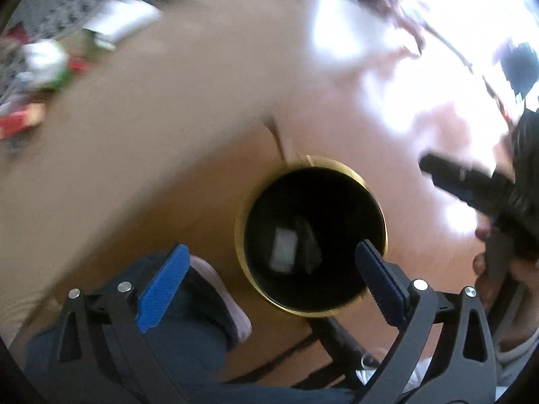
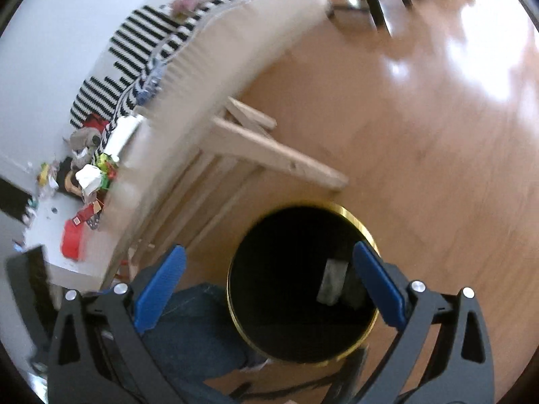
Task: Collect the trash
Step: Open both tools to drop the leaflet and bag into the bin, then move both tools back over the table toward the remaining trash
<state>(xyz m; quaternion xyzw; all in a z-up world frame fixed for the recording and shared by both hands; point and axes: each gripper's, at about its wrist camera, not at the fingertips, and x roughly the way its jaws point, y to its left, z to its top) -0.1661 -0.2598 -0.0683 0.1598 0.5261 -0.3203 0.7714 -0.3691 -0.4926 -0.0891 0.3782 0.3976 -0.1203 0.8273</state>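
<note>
A black bin with a gold rim [image 1: 241,222] stands on the wooden floor below both grippers; it also shows in the right wrist view [image 2: 360,225]. A pale piece of trash [image 1: 284,247] lies at its bottom, seen too in the right wrist view [image 2: 331,281]. My left gripper [image 1: 269,269] is open and empty above the bin. My right gripper [image 2: 269,272] is open and empty above the bin's left side. More trash, white, red and green, [image 2: 89,178] lies on the table top at the left.
A light table [image 2: 215,67] with wooden legs stands left of the bin. A black-and-white striped cloth [image 2: 134,54] lies on it. The person's jeans leg [image 2: 188,333] and slipper [image 1: 222,289] are beside the bin. The other gripper [image 1: 471,185] shows at right.
</note>
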